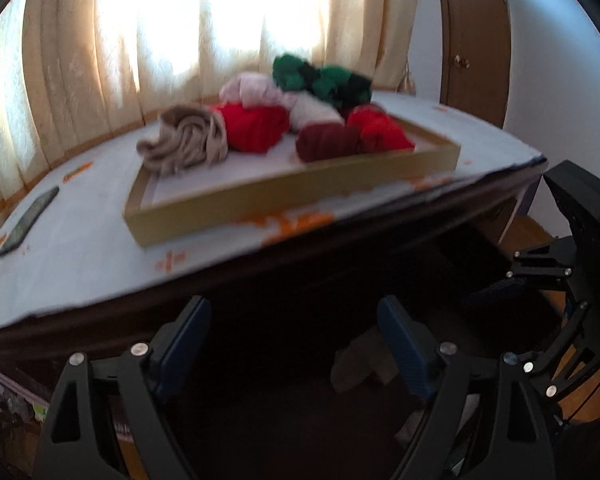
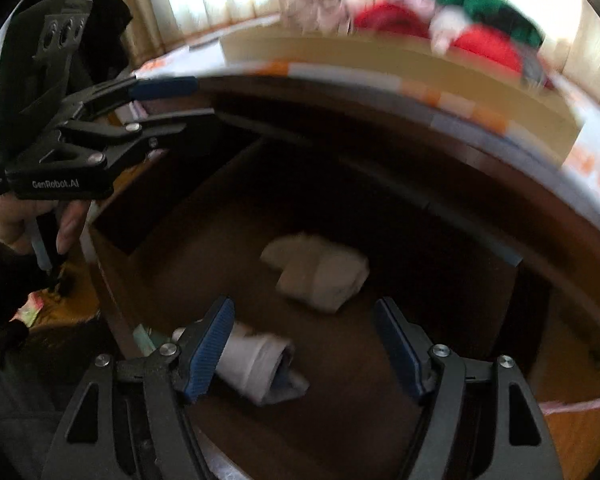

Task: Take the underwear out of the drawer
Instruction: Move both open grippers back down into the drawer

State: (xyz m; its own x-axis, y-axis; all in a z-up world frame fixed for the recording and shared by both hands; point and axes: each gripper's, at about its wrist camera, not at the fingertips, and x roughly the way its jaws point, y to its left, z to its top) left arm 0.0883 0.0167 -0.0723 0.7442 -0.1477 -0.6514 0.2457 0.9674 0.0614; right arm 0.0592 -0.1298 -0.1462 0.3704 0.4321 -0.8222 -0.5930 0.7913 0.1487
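Note:
The dark wooden drawer [image 2: 172, 248] stands pulled out below the tabletop. Two pale rolled pieces of underwear lie on its floor: one in the middle [image 2: 320, 272] and one nearer [image 2: 260, 364], beside my right gripper's left pad. My right gripper [image 2: 304, 332] hangs open above them with nothing between its jaws. My left gripper [image 1: 296, 328] is also open and empty over the drawer's dark mouth, where a pale roll [image 1: 360, 360] shows dimly. On the tabletop a shallow cardboard tray [image 1: 292, 204] holds several rolled garments in red, green, pink and beige.
A dark phone [image 1: 32, 216] lies at the left of the white, orange-marked table cover [image 1: 80, 256]. Bright curtains [image 1: 220, 20] hang behind, with a wooden door [image 1: 472, 40] at right. A hand [image 2: 16, 220] holds the left gripper [image 2: 180, 104]. The right gripper [image 1: 500, 292] shows at the side.

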